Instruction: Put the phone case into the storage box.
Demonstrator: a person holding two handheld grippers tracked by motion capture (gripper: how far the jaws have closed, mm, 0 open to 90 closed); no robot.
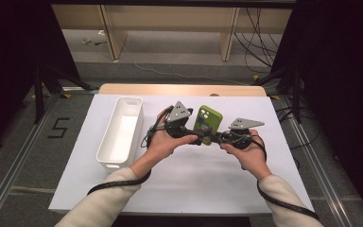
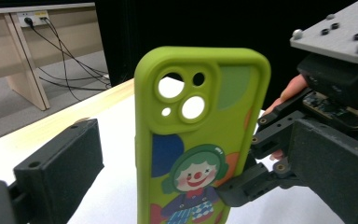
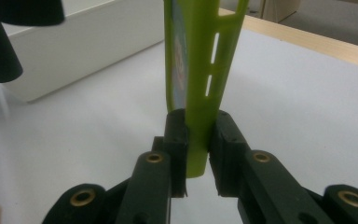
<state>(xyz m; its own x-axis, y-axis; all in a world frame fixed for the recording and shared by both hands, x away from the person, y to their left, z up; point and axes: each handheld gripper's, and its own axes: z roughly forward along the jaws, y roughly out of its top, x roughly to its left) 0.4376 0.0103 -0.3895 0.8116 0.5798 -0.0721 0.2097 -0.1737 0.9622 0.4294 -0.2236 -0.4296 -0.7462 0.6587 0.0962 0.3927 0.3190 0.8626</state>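
A: Fingers of our right gripper (image 3: 196, 154) are clamping the lower edge of the green phone case (image 1: 208, 124), so we are holding it upright above the white worktop (image 1: 194, 179), clear of the surface.

B: And our left gripper (image 1: 199, 137)? We are seeing one of its fingers (image 2: 58, 168) standing well off to the side of the case, with nothing pressed between them.

A: Spread wide, yes, and not touching the case. We are judging that the right side is carrying it alone, pinching the thin rim so the printed back, with its clown picture and camera cut-outs, is facing the left gripper.

B: Why upright, are we thinking?

A: Probably so one edge is staying free for the other hand, or so the case can go down edgewise. The white bin (image 1: 121, 132) is sitting just to the left of our hands, open and near enough for that.

B: We are keeping both hands close together over the middle of the worktop, then.
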